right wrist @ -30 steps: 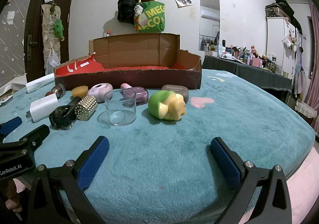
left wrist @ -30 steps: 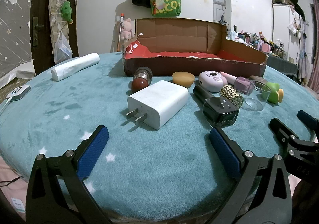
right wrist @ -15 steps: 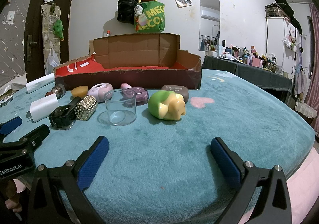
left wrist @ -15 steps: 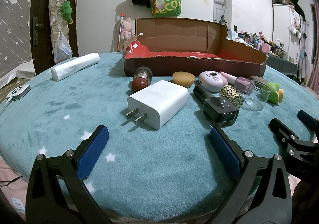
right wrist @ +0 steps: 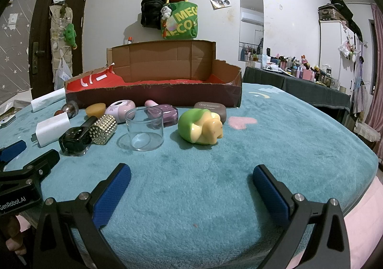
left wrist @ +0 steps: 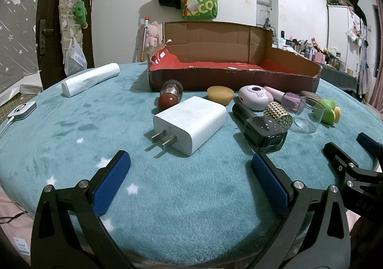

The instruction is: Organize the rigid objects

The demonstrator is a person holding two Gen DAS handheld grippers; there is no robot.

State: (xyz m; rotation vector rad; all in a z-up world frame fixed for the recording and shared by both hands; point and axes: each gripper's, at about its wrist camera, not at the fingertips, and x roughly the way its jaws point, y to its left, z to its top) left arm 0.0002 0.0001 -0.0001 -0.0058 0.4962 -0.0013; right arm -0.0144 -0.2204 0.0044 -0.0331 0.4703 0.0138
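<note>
A row of small objects lies in front of an open cardboard box [left wrist: 229, 77] [right wrist: 153, 99] with a red floor. A white plug adapter [left wrist: 191, 123] [right wrist: 51, 129] sits just ahead of my left gripper [left wrist: 189, 173], which is open and holds nothing. Beside it are a black bottle [left wrist: 263, 132] [right wrist: 76, 139], a studded gold cylinder [left wrist: 278, 116] [right wrist: 104, 129], a clear glass cup [left wrist: 307, 114] [right wrist: 144, 129] and a green-and-yellow toy [left wrist: 326, 110] [right wrist: 201, 129]. My right gripper [right wrist: 191, 180] is open and empty, near the front edge, short of the cup and toy.
Nearer the box lie a brown ball-topped jar [left wrist: 170, 96], a yellow bowl-shaped piece [left wrist: 220, 94], a pink-white round device [left wrist: 255, 99], a purple bottle [right wrist: 164, 113] and a brown case [right wrist: 210, 110]. A white roll [left wrist: 91, 79] rests far left on the teal blanket [right wrist: 275, 149].
</note>
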